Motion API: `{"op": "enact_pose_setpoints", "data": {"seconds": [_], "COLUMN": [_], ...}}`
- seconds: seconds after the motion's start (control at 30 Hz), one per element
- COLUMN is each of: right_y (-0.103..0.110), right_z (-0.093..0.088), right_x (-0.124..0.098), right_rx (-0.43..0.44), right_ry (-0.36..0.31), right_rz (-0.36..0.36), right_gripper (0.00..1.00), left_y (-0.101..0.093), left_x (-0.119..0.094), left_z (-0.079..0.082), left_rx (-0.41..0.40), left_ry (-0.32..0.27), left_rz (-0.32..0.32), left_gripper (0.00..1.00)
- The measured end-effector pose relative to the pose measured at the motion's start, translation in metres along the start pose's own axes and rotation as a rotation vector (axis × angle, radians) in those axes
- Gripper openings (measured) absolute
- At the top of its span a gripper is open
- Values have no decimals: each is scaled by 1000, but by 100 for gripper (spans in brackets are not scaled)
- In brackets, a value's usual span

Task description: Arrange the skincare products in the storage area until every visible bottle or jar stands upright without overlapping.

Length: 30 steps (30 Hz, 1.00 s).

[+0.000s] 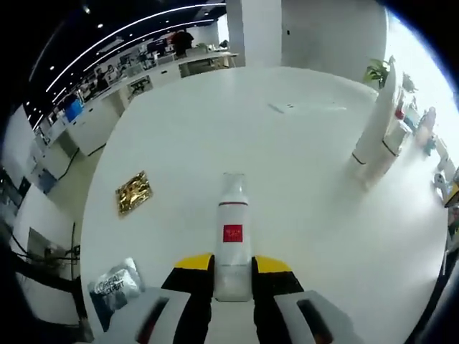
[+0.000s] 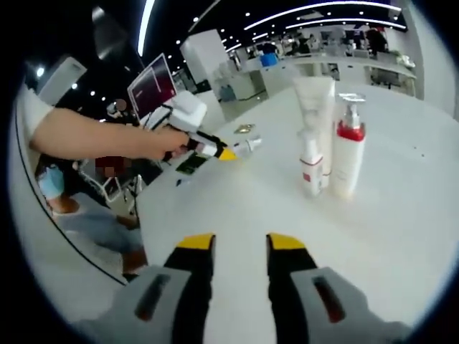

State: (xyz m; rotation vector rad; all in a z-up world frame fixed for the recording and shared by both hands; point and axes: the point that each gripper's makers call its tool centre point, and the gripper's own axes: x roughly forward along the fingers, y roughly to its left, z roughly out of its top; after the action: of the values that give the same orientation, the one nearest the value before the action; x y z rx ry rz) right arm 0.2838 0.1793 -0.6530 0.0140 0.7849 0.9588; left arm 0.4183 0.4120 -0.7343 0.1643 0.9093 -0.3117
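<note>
Room: open office behind, round white tabletop [image 1: 301,179] carrying everything.
Lower left of left gripper view: silver sachet [image 1: 117,284]; gold sachet [image 1: 134,191] above it, both lying flat.
Centre: my left tongs [image 1: 233,276] are closed on the white bottle with red label [image 1: 232,247], its cap pointing away from me.
Right: tall tube [image 1: 374,122] standing near the tabletop's far edge.
Right gripper view: my right tongs [image 2: 240,251] gape, holding nothing; small bottle [image 2: 310,163], pump bottle [image 2: 348,154] and the tube stand upright, touching, well apart from them.
Risk: I judge the bottle may tip if released tilted, or knock the cluster if set too close.
</note>
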Motion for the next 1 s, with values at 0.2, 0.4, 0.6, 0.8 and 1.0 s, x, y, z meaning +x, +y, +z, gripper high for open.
{"op": "enact_pose_setpoints", "data": {"seconds": [0.2,0.4,0.6,0.8,1.0], "right_y": [13,31,44,53,61], "right_z": [4,6,10,24,39], "right_x": [5,9,13,9,-2], "right_rx": [4,13,36,60,127], "right_ry": [-32,-75,-105,-153,-224], "right_rz": [23,54,95,124,163], "right_gripper": [30,30,30,33,36], "left_y": [-24,-55,-94,-124,-144], "left_x": [-32,-61,-102,-137,-160], "left_z": [-8,-25,-39,-43,-41], "left_rx": [-54,-162,-209,-265,-284], "left_ry": [-56,-118,-179,-250,-303], "left_rz": [-44,-95,-137,-164,-185], "left_gripper": [20,20,20,20,20]}}
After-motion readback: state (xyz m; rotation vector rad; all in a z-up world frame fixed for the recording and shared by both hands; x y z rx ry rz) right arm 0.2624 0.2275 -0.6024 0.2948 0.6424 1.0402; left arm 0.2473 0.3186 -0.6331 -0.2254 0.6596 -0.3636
